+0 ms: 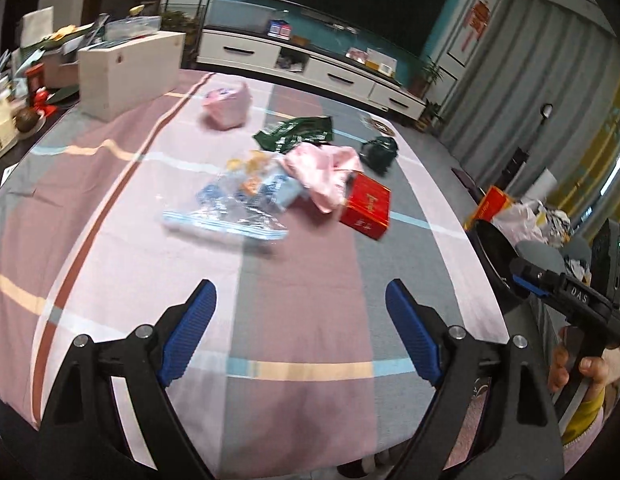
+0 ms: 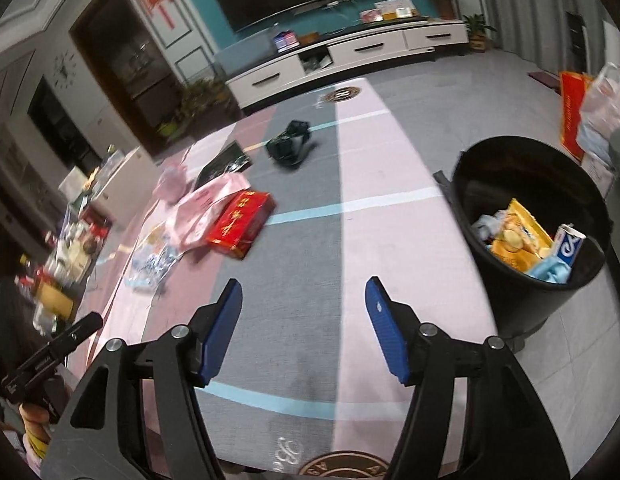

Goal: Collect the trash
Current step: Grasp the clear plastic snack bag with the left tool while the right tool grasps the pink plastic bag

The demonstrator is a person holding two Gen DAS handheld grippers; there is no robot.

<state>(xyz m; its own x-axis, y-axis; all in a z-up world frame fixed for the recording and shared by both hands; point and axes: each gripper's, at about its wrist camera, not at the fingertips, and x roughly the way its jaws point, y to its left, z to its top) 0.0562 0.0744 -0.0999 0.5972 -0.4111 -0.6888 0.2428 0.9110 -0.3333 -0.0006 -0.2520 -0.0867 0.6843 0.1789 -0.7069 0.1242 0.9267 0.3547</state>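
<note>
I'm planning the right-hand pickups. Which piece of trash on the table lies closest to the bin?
The crumpled dark green bag. It sits alone on the grey stripe, apart from the red box and the pink bag, which are farther from the black bin.

- Bare cloth (image 1: 294, 320) is lying open in front of both grippers.
- Wrapper (image 1: 234, 204), pink bag (image 1: 325, 168) and red box (image 1: 365, 206) are crowding the middle.
- Bin (image 2: 529, 184) is standing just beside the table's right edge.
</note>
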